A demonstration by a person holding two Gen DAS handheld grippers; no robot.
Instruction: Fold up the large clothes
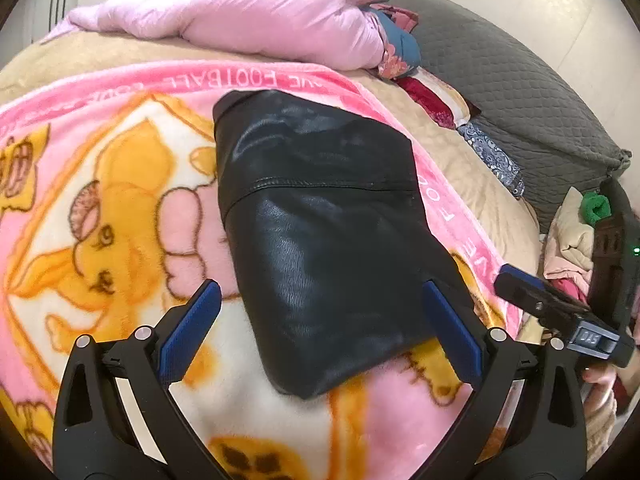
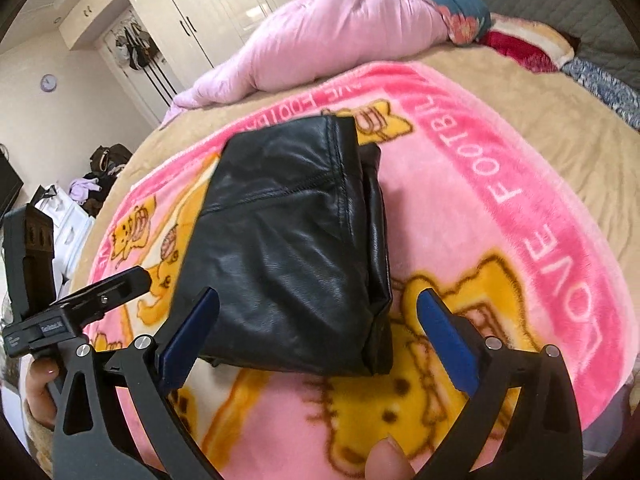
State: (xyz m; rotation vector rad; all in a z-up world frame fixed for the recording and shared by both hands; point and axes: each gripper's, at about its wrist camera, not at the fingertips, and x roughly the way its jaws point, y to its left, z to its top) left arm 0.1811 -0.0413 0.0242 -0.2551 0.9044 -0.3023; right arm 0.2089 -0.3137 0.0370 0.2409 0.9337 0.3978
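The black leather garment [image 1: 320, 232] is seen folded into a compact bundle on the pink cartoon blanket [image 1: 120, 184]. Both the left gripper [image 1: 320, 328] and right gripper [image 2: 316, 336] are held above it, fingers spread, nothing pinched. Folding is judged nearly done; perhaps a final tidy or set-aside is called for.

1 folded blk leather garment [image 1: 320, 216], 1 pink cartoon blanket [image 1: 120, 208], 1 pink duvet [image 1: 248, 12], 2 grippers [image 1: 320, 320] [image 2: 320, 328]
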